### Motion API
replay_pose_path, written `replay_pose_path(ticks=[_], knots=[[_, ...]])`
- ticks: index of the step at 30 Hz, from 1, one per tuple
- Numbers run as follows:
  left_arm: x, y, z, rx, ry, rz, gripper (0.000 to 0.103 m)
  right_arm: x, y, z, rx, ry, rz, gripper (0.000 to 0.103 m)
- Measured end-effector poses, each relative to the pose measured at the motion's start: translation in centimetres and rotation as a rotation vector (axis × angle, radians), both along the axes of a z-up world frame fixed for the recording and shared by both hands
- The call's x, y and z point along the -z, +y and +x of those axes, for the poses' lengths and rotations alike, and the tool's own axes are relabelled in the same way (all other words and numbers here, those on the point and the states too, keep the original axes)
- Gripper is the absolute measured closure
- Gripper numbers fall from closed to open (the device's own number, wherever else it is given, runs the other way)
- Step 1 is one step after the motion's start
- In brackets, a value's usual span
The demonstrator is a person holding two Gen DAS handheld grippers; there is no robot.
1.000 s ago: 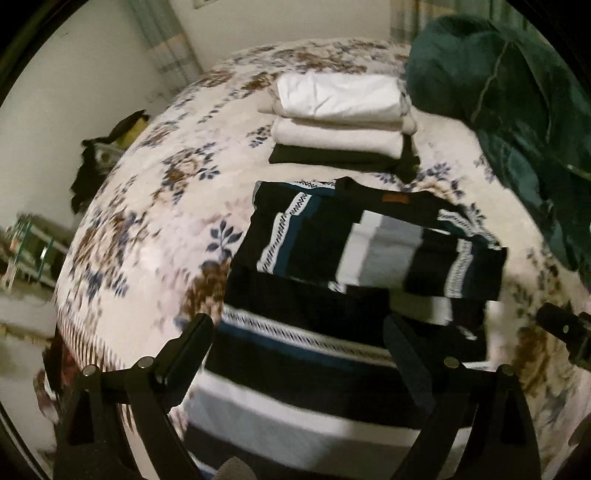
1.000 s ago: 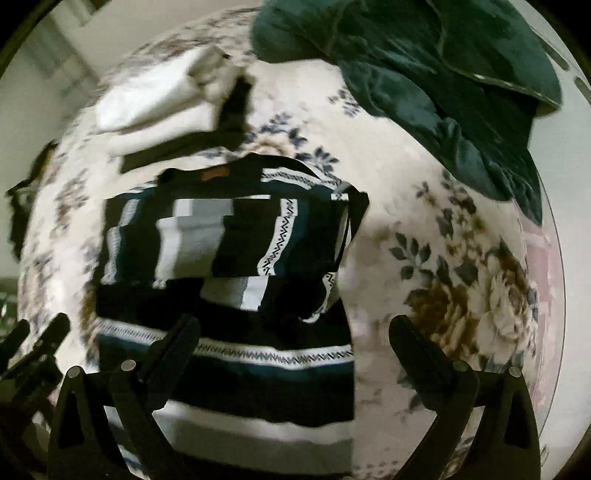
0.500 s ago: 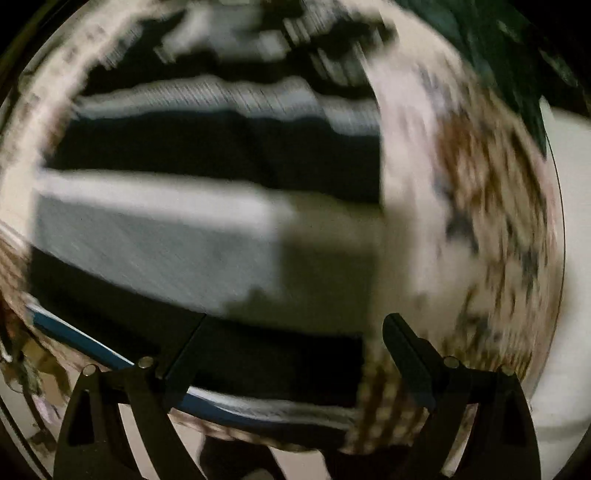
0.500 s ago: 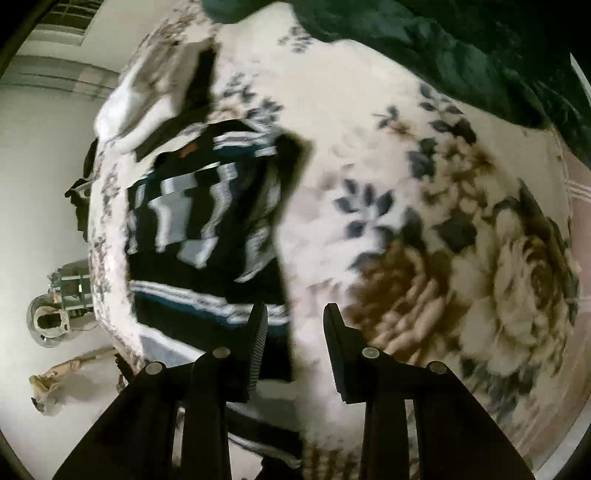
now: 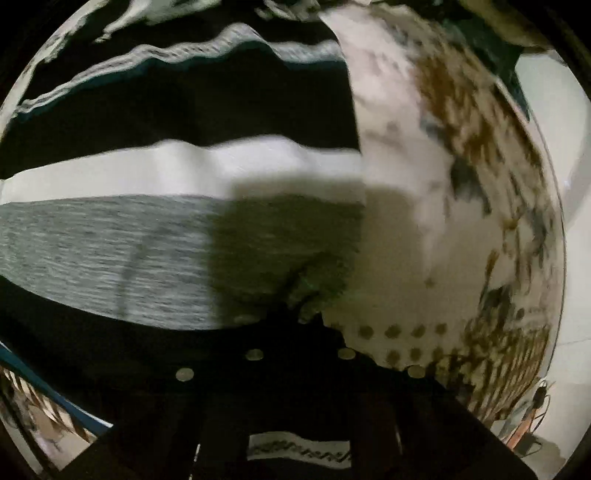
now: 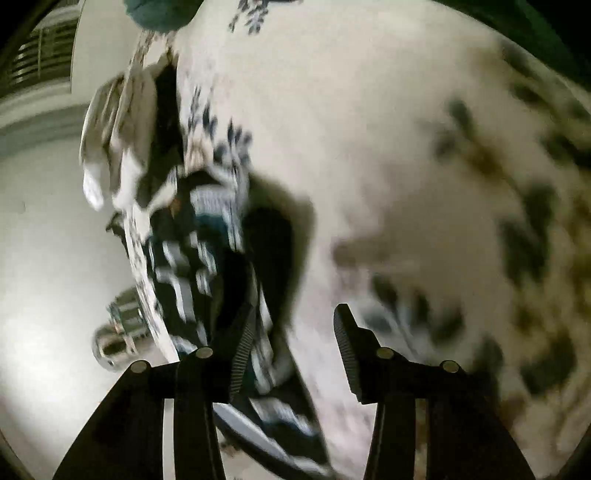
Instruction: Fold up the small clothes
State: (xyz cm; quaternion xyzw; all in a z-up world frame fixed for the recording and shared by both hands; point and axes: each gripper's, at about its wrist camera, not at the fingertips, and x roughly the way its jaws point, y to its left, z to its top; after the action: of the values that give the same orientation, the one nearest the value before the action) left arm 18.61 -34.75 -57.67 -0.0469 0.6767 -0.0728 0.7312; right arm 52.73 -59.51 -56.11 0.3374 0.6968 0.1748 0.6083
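Note:
The striped garment [image 5: 147,240], black, white, grey and teal, lies flat on the floral bedspread [image 5: 406,221]. My left gripper [image 5: 295,314] points almost straight down and is shut on the garment at its right edge, where the grey stripe puckers between the fingers. In the right wrist view the same garment [image 6: 192,258] runs along the left. My right gripper [image 6: 295,310] hangs low over its near edge with jaws part way apart and opening. The left finger [image 6: 240,350] rests at the dark edge of the cloth, and the pads do not press on it.
A stack of folded white and dark clothes [image 6: 118,140] lies beyond the garment. A dark green blanket [image 6: 159,11] is bunched at the far end of the bed, also showing as a green blanket [image 5: 480,48]. The bed's edge and pale floor [image 6: 44,258] are to the left.
Both grippers have dropped from above the bed down to the garment. The left one went from wide open to shut on the cloth's edge. The right one narrowed, then widened a little.

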Motion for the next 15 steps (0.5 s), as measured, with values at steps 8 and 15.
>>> replay_pose_path(ticks=[8, 15], knots=[[-3.5, 2.7, 0.1, -0.040, -0.016, -0.039, 0.097, 3.2, 3.7, 4.0, 0.063, 0.039, 0.060, 0.072], [-9.2, 6.3, -1.3, -0.109, -0.086, -0.061, 0.097, -0.8, 4.7, 3.6, 0.042, -0.034, 0.006, 0.094]])
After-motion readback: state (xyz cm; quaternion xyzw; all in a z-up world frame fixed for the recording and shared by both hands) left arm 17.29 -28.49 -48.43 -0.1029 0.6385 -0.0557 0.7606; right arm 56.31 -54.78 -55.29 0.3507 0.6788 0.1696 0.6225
